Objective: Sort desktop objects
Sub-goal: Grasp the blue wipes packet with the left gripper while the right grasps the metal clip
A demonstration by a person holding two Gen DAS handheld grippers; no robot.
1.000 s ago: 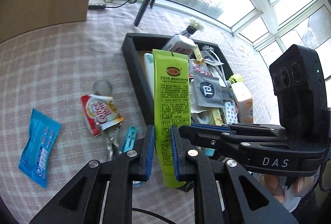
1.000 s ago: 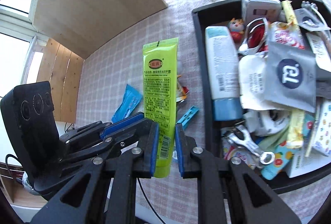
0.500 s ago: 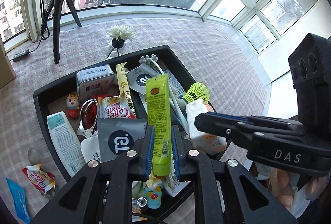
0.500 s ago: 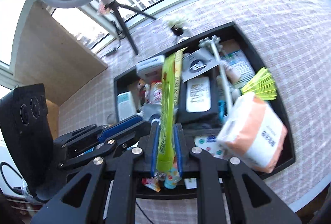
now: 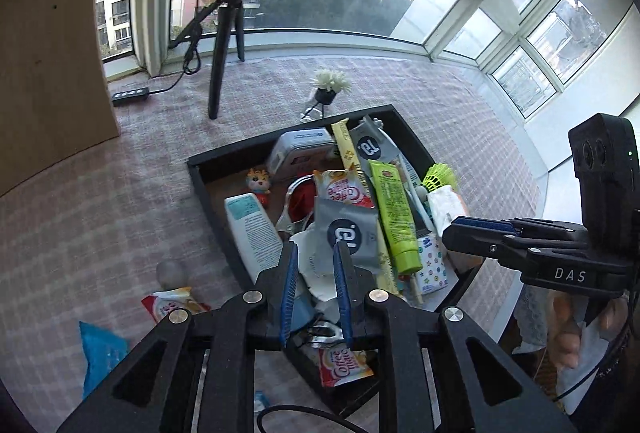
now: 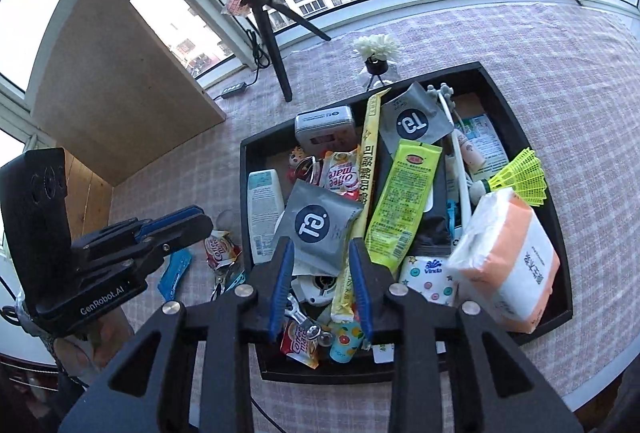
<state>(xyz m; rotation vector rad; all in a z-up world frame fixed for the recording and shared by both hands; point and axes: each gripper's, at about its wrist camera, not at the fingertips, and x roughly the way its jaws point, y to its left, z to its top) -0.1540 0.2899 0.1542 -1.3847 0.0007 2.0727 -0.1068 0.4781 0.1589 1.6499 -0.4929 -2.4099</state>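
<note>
The green tube [image 6: 404, 199] lies in the black tray [image 6: 532, 137] atop the clutter, right of the grey pouch [image 6: 320, 223]. Above the tray, the left gripper [image 5: 316, 287] and right gripper [image 6: 320, 283] are both opening, nothing between their jaws.

The lime-green tube [image 6: 404, 199] — flat crimped end toward the window, cap toward the camera — lies slantwise atop the clutter in the black tray [image 6: 520, 137], between a long yellow sachet [image 6: 366, 173] and a white-and-orange tissue pack [image 6: 508, 257].
</note>
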